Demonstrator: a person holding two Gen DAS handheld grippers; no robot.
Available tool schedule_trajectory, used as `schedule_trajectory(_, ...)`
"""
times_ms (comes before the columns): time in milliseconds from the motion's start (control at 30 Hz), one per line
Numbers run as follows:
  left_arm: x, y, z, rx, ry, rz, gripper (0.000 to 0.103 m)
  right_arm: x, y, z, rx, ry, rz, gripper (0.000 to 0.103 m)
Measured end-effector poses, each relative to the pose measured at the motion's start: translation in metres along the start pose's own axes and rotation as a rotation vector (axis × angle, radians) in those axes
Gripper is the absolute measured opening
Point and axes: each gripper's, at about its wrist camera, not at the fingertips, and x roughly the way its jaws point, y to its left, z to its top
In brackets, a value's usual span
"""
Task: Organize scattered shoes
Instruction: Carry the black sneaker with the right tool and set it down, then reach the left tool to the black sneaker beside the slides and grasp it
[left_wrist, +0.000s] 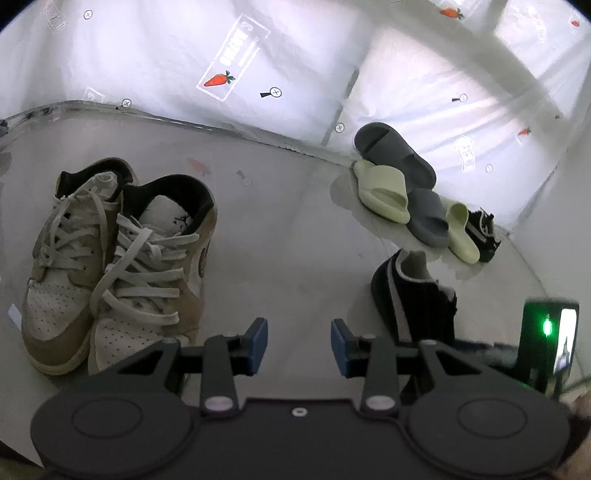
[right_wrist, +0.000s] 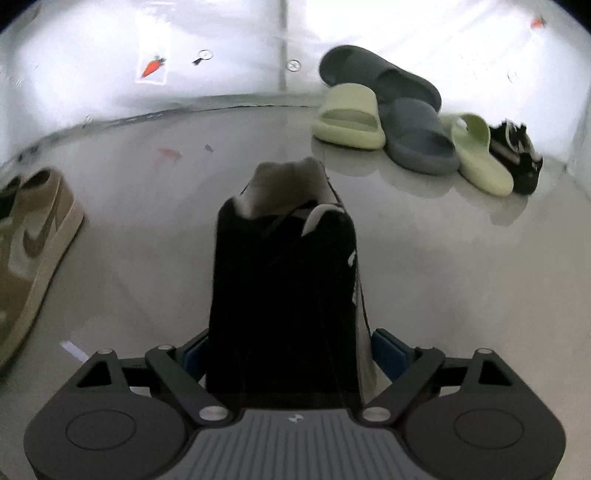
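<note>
Seven shoes on a pale floor, one clamped

Seven shoes are seen across the two wrist views, all on a glossy pale grey floor (left_wrist: 295, 229) backed by white sheeting printed with orange carrots.

At the lower centre of the right wrist view, a black suede sneaker with a grey side stripe (right_wrist: 284, 295) is clamped between the blue pads of the right hand-held gripper (right_wrist: 286, 354), its heel opening pointing away from the camera. The same sneaker is seen at the lower right of the left wrist view (left_wrist: 410, 299), standing on the floor.

The left hand-held gripper (left_wrist: 299, 341) is held with its blue-padded fingers apart and nothing between them, at the bottom centre of its frame. Just beyond it, at the left, a pair of tan-and-white leather lace-up sneakers (left_wrist: 114, 266) is set side by side, touching, toes toward the camera.

In the upper right of the right wrist view a cluster is gathered near the wall: a dark grey foam slide (right_wrist: 376, 77) farthest back, a pale green foam slide (right_wrist: 347, 118), a second dark grey foam slide (right_wrist: 421, 144), a second pale green foam slide (right_wrist: 480, 155), and a second black sneaker (right_wrist: 517, 158) at the right end. Neighbouring shoes in this cluster are touching or overlapping.
</note>
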Motion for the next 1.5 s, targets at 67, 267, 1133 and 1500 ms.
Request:
schedule_trajectory(67, 0.003, -0.005, 0.002, -0.005, -0.012, -0.011, 0.051, -0.007, -0.004, 0.001, -0.026, 0.006, 0.027, 0.090)
schedule_trajectory(267, 0.016, -0.040, 0.010, 0.052, -0.074, -0.097, 0.073, -0.038, -0.026, -0.004, -0.046, -0.093, 0.084, 0.093)
schedule_trajectory(1133, 0.131, -0.339, -0.029, 0.179, -0.071, -0.131, 0.093, -0.045, -0.382, -0.020, 0.153, -0.256, -0.092, 0.103)
schedule_trajectory(1500, 0.228, -0.416, 0.031, 0.199, -0.053, -0.107, 0.093, 0.019, -0.453, 0.018, 0.240, -0.215, -0.044, 0.103)
